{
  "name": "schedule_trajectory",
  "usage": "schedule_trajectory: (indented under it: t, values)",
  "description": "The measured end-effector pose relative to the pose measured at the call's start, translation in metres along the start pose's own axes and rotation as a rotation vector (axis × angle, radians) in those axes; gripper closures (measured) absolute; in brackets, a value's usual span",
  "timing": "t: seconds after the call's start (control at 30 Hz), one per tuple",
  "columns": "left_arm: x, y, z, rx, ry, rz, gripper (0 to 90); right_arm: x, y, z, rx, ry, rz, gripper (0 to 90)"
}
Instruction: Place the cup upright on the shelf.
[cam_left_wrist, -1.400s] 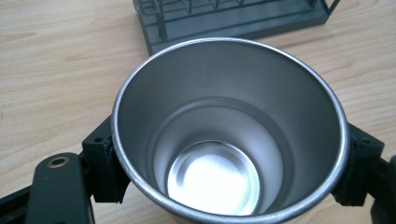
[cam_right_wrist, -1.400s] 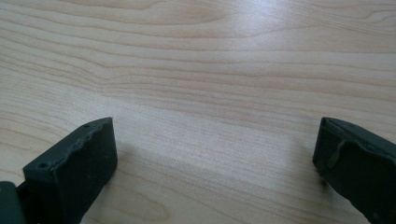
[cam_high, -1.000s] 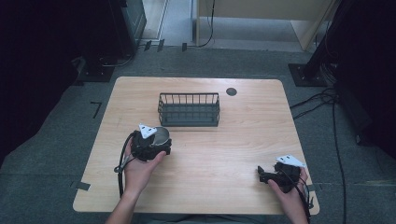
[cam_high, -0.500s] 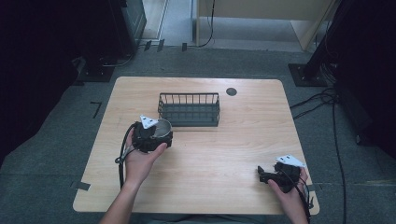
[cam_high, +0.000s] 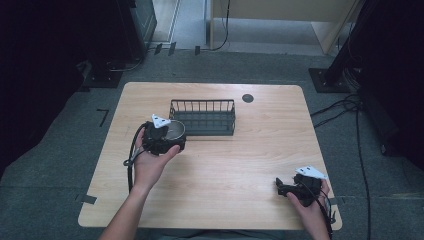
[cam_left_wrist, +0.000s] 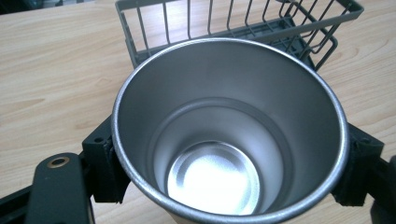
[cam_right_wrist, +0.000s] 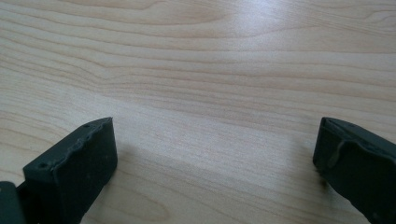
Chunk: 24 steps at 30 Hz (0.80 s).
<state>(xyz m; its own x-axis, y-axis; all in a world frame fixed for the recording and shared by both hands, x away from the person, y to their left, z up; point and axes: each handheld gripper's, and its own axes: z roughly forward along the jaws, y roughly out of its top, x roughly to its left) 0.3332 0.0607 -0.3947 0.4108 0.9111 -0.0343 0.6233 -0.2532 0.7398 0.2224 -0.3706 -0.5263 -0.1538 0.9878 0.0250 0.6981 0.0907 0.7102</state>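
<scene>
Now | I am carrying the shiny steel cup (cam_left_wrist: 229, 135) clamped in left tool (cam_high: 170, 137) toward dark wire basket (cam_high: 202, 116) | right tool (cam_high: 286, 187) gaping empty | next: lowering inside.

Left tongs (cam_high: 172, 136) clamped tight, forearm reaching in from below — right tongs (cam_high: 281, 186) spread wide, low, level.

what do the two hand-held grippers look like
Both are chunky black units. The left hand-held gripper and right hand-held gripper each carry a pale grey three-cornered plate on top and trail a black cable. The jaws are blocky black pads with small screw holes. Forearms are bare, no sleeves.
</scene>
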Motion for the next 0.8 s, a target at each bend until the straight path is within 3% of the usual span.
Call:
schedule_trajectory:
  t: [0.47, 0.8]
  values:
    - [0.0, 0.029, 0.001, -0.004, -0.007, 0.016, 19.2, 0.0, 0.0, 0.0, 0.0, 0.0, 0.001, 0.0]
    - [0.007, 0.05, 0.016, 0.002, -0.036, 0.004, 19.1, 0.0, 0.0, 0.0, 0.0, 0.0, 0.001, 0.0]
